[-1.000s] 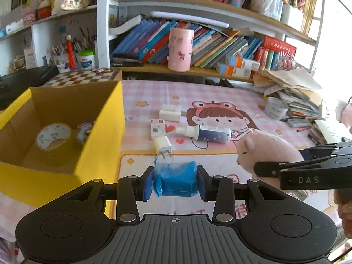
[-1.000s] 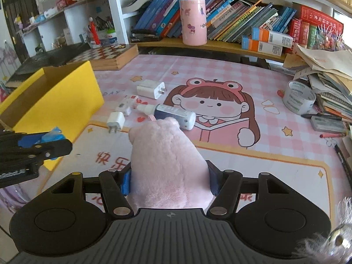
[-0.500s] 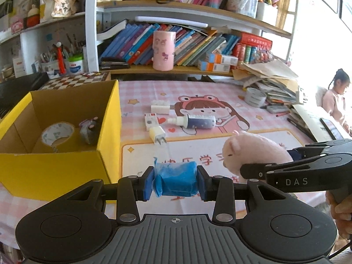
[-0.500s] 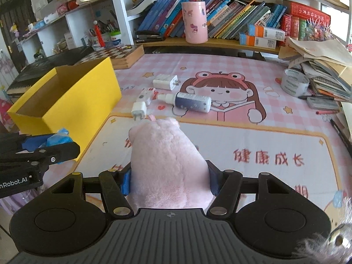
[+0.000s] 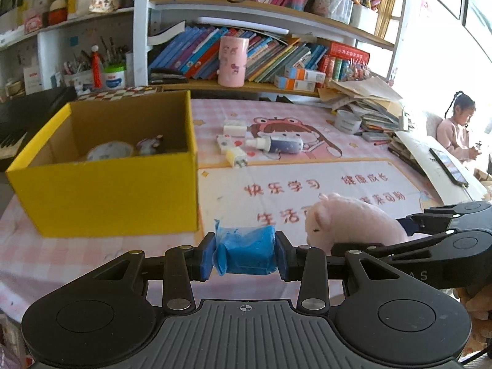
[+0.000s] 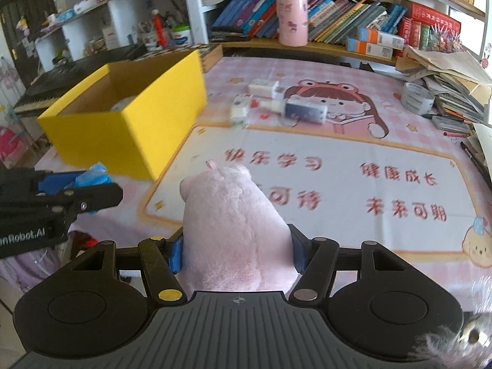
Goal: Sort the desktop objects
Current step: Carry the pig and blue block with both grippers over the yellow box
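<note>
Both grippers have pulled back from the desk over the last second, so the yellow box (image 5: 104,166), which filled the left edge of the left wrist view, now sits smaller in the middle left with its whole front wall showing. In the right wrist view the box (image 6: 129,117) has shrunk toward the upper left in the same way, and the printed desk mat (image 6: 338,160) shows far more of its lower half.

The right gripper (image 6: 236,252) is clamped on a pink plush pig (image 6: 233,224) at the bottom centre of its frame; the same pig (image 5: 353,224) shows at the lower right of the left view. The left gripper (image 5: 244,253) is clamped on a small blue packet (image 5: 244,250), low in the middle of its frame.

Inside the box lie a roll of tape (image 5: 109,150) and a small toy (image 5: 149,144). A bottle (image 5: 276,144) and three white plugs (image 5: 235,156) remain on the mat, at centre frame.

Neither held item is over the box yet, so the retreat looks like a lift before carrying both across to drop them in.
</note>
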